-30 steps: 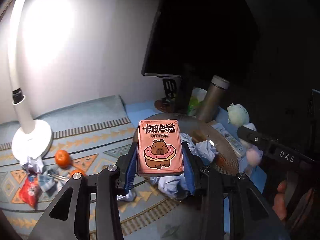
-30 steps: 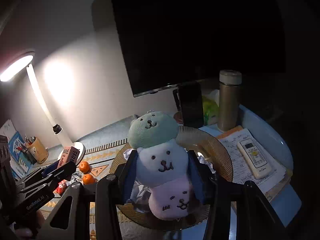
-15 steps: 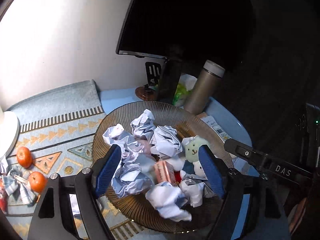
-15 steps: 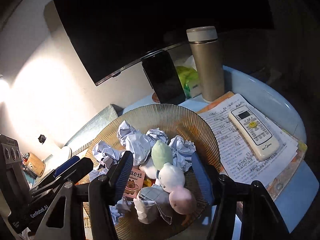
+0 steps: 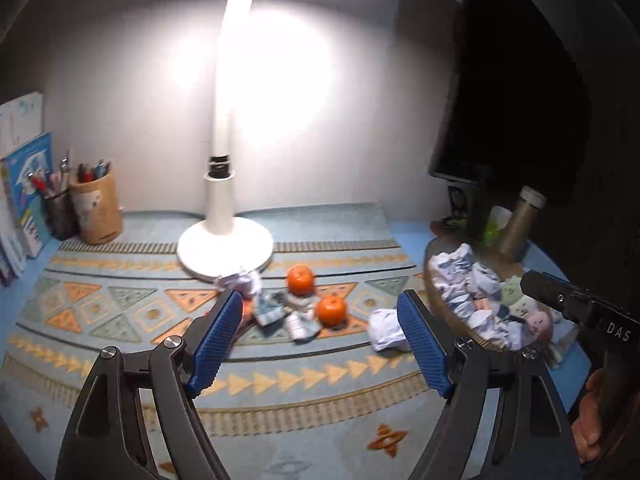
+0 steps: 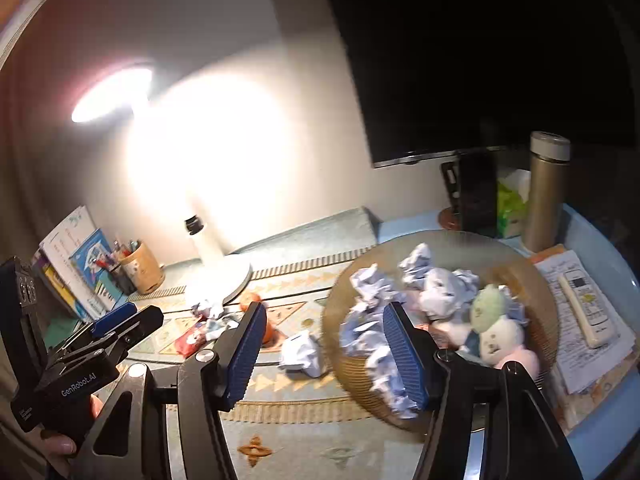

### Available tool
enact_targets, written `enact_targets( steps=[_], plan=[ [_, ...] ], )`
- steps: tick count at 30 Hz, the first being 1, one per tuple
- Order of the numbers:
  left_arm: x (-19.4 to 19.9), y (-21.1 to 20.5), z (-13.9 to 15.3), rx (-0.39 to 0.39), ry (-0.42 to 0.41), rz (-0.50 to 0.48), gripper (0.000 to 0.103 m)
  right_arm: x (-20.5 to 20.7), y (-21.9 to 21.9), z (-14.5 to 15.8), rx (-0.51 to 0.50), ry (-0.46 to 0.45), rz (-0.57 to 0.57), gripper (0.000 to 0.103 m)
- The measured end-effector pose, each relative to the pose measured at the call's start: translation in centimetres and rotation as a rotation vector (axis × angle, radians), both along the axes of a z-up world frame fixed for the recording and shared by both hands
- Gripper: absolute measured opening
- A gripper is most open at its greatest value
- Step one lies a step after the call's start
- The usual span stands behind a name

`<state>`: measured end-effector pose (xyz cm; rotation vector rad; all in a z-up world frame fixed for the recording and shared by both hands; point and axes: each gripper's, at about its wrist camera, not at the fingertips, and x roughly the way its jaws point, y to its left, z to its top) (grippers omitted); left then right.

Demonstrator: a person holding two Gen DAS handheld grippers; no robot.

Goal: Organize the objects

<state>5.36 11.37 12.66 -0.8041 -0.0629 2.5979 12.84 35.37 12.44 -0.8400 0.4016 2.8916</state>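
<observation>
Currently both hand-held grippers, left and right, stand released and empty above the desk. A crumpled white paper ball lies on the patterned blue mat, just beside the ribbed amber glass bowl. Judged light and crushable, it should be pinched across its middle.

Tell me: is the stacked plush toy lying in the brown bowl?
Yes, the plush toy lies inside the brown bowl among crumpled paper balls.

left tool gapes empty above two oranges, crumpled paper and a lamp base.
</observation>
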Motion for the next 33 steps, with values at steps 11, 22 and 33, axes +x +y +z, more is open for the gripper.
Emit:
enact_targets(
  steps=[11,22,33],
  plan=[
    [-2.3,-8.5,-10.3,-0.012,-0.178,0.208,0.078,-6.0,-8.8,-12.2,0.069,-0.211,0.146,0.059],
    [-2.2,-7.3,-10.4,-0.06,-0.164,0.187,0.078,-6.7,-7.9,-12.8,0.043,-0.226,0.132,0.059],
    [-8.0,-4.4,-7.3,-0.261,-0.121,0.015,0.079,-12.9,-8.2,-8.9,0.087,-0.271,0.145,0.059]
  ],
)
